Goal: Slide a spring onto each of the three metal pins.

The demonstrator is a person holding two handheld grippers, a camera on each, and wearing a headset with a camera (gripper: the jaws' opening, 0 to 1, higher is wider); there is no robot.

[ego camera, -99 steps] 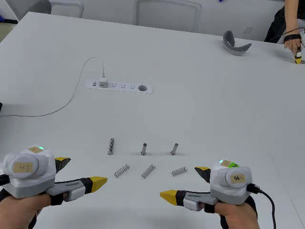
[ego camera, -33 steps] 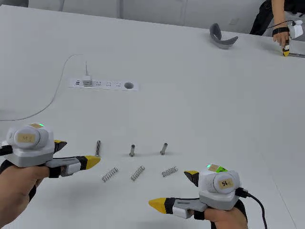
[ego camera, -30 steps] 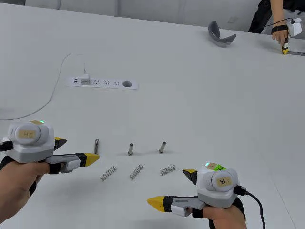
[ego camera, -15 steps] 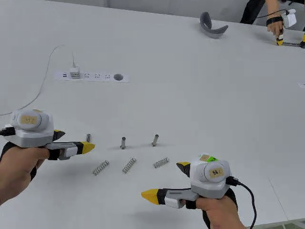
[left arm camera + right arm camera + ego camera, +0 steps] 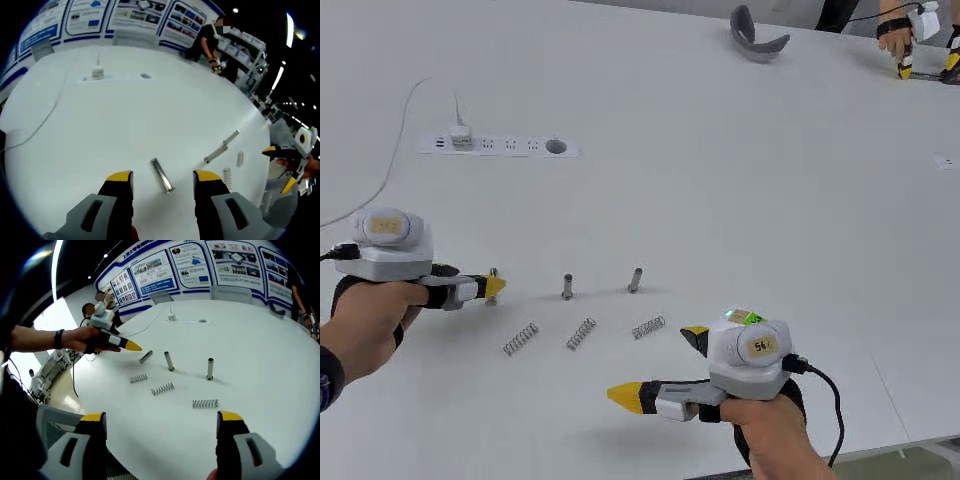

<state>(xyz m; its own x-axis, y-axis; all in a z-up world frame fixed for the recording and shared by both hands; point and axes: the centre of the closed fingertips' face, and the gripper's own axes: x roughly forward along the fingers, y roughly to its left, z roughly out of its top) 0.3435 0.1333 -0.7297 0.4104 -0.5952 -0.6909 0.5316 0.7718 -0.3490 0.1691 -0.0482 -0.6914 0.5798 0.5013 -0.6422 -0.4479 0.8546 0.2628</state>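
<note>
Nothing fitted: three springs [image 5: 581,333] lie loose on the tabletop [image 5: 720,200] just before three bare pins [image 5: 567,287]. Your left hand-held gripper [image 5: 162,175] straddles the leftmost pin [image 5: 161,173], spread; your right hand-held gripper [image 5: 160,417] is spread, empty.

Leftmost pin [image 5: 494,272]: in the head view, its middle is hidden behind the yellow tip of the left gripper [image 5: 163,177].
Cable [image 5: 386,178]: runs off the left edge.
Far person [image 5: 892,30]: cut by the top edge.
Springs [image 5: 227,176]: small and blurred in the left gripper view.
</note>
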